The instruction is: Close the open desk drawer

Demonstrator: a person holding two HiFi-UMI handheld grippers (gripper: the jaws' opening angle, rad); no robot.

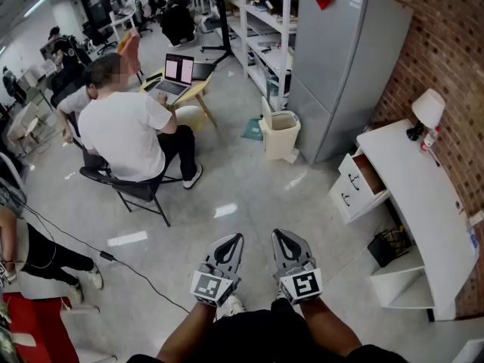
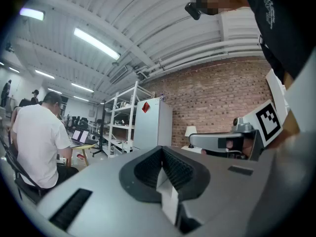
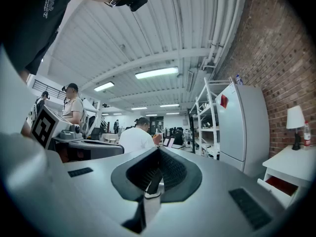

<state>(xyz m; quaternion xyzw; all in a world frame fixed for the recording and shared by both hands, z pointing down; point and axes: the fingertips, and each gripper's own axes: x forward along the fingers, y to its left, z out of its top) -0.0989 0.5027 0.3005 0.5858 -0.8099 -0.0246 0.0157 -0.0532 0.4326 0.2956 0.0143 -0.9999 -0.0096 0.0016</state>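
The left gripper and the right gripper were held level, side by side, each with its jaws pressed together on nothing. The drawer stood pulled out of the white desk by the brick wall, well apart from both.

Right gripper view: white desk against the brick wall is cut off by the right edge, along with its open brown-lined drawer. Head view: drawer's inside partly hidden under the desk top, contents can't tell; small items beside white table lamp at desk's far end too small to identify. Person in black shorts cut off by left edge.
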